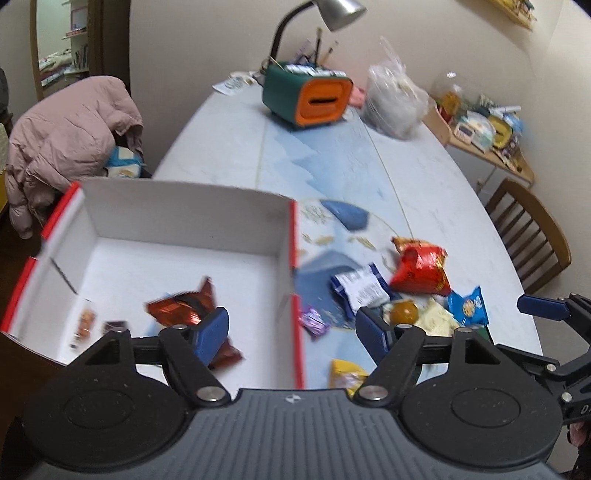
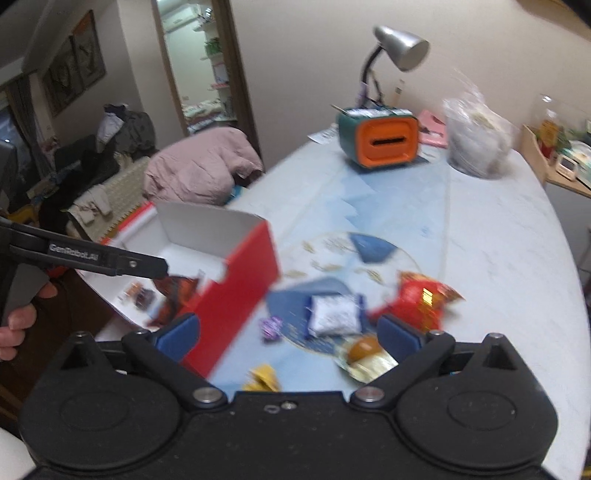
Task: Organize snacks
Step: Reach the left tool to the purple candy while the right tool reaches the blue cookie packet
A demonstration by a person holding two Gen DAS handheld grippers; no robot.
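A red-and-white cardboard box (image 1: 184, 218) lies open on the table's left side. Inside it are a brown-orange wrapper (image 1: 181, 308) and some small packs (image 1: 86, 325). Right of the box lie loose snacks: a red packet (image 1: 421, 269), a white-and-blue packet (image 1: 360, 288), a purple candy (image 1: 314, 322), a blue packet (image 1: 467, 304), a yellow packet (image 1: 345, 374) and an orange jelly (image 1: 404, 312). My left gripper (image 1: 291, 332) is open, straddling the box's right wall. My right gripper (image 2: 288, 332) is open above the purple candy (image 2: 271, 326) and the white-and-blue packet (image 2: 334, 314), holding nothing.
A green-and-orange case (image 1: 310, 98), a desk lamp (image 1: 332, 14) and a full plastic bag (image 1: 395, 103) stand at the table's far end. A wooden chair (image 1: 528, 229) is on the right, and a pink jacket (image 1: 70, 140) hangs on a chair on the left. A cluttered shelf (image 1: 487, 129) lines the right wall.
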